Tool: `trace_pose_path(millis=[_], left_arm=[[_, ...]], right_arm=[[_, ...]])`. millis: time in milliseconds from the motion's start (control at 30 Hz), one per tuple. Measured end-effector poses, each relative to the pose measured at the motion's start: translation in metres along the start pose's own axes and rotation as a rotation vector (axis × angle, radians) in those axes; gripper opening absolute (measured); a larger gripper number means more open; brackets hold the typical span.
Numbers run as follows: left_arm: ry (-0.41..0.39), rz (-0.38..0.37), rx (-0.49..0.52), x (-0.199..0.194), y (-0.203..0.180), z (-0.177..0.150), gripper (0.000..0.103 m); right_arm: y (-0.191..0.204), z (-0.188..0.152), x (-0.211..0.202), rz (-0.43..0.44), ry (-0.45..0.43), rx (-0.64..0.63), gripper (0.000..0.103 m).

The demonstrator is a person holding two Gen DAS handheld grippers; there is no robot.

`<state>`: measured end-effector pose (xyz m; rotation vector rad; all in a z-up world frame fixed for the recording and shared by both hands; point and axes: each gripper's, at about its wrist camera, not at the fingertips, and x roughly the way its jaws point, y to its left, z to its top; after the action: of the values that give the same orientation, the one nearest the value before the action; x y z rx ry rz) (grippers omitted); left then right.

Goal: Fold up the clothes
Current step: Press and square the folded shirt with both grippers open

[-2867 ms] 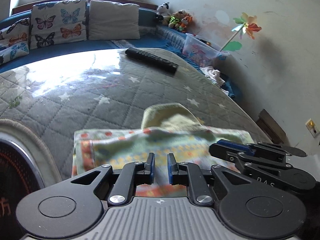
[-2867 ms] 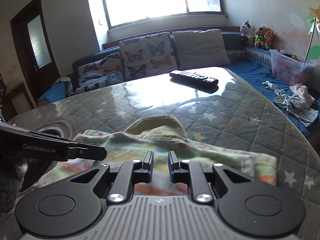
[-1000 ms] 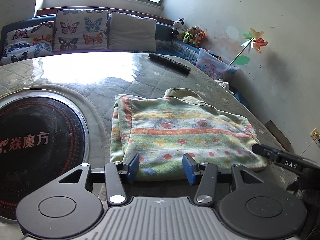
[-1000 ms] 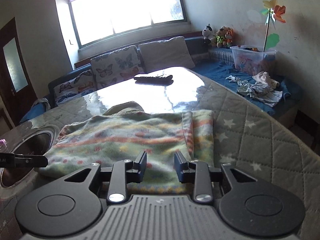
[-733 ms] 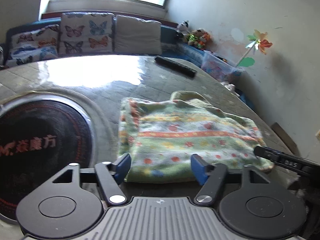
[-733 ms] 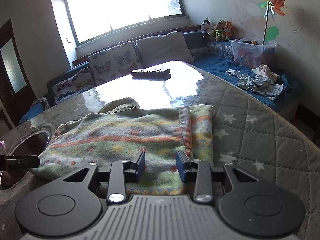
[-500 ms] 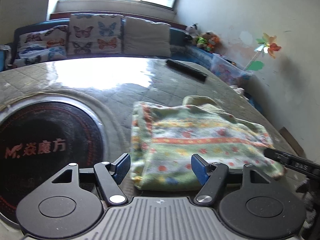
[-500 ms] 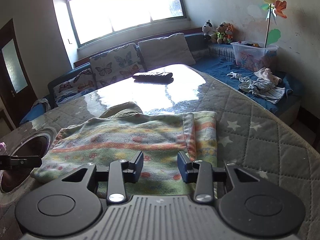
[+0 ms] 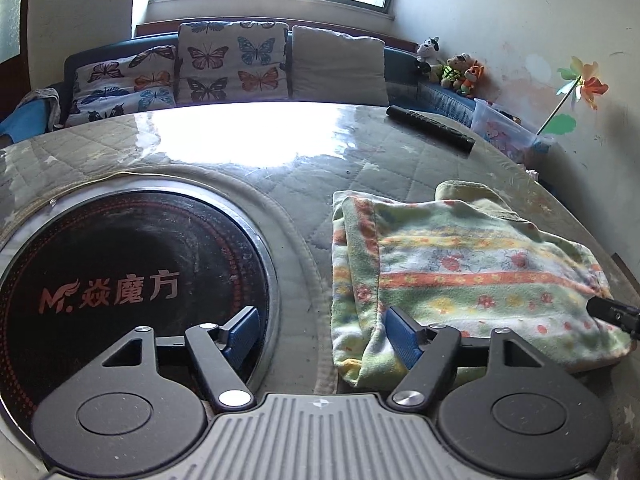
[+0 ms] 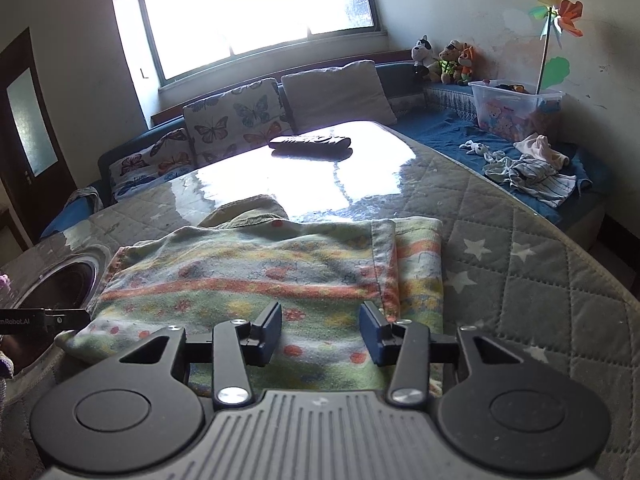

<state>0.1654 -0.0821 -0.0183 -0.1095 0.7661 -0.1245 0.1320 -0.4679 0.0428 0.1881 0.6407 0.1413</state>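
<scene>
Folded garment [image 9: 460, 276], green fleece with orange bands and small red and yellow motifs, lies flat on the quilted tabletop [image 9: 360, 176]; right half of the left wrist frame, centre of the right wrist frame [image 10: 256, 280]. An olive collar or hood [image 9: 472, 196] pokes out from under its far edge. One side flap is turned over the body, seam running front to back (lower right in the right wrist view). Left tongs [image 9: 320, 336] sit low at the garment's near left corner, jaws opening, spread wide; the right-hand blue pad [image 9: 404, 336] lies against or just over the cloth edge, the other pad over the black disc, nothing gripped. Right tongs [image 10: 320, 334] hover over the near hem, jaws opening, moderately apart, cloth below them but not pinched. Each tool's tip shows in the other's view: at right edge of the left frame [image 9: 616, 314], at left edge of the right frame [image 10: 44, 318]. Round black induction hob [image 9: 120, 280] set into the tabletop, lower left, red lettering on it. Black remote control [image 9: 430, 128] lies far across the tabletop, well apart from the garment. Beyond: bench sofa with butterfly cushions [image 9: 232, 64], a plain cushion [image 9: 336, 66], stuffed toys [image 10: 440, 62], clear plastic box [image 10: 516, 110], paper pinwheel [image 10: 556, 12], loose clothes [image 10: 528, 172] on the blue seat, bright window [image 10: 256, 12].
</scene>
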Motion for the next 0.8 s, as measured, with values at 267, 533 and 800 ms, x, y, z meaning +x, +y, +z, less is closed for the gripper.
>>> trace_pose_path(millis=[267,533,800], left_arm=[[0.0,0.003,0.0,0.001,0.001,0.0,0.079],[0.001,0.003,0.003,0.002,0.001,0.001,0.083],[0.0,0.008,0.002,0.001,0.002,0.001,0.087]], right_arm=[[0.0,0.03,0.024,-0.013,-0.004,-0.055,0.044],[-0.003,0.048,0.059,-0.034,0.023,-0.064,0.044],[0.011,0.054,0.077,-0.037,0.039,-0.105,0.044]])
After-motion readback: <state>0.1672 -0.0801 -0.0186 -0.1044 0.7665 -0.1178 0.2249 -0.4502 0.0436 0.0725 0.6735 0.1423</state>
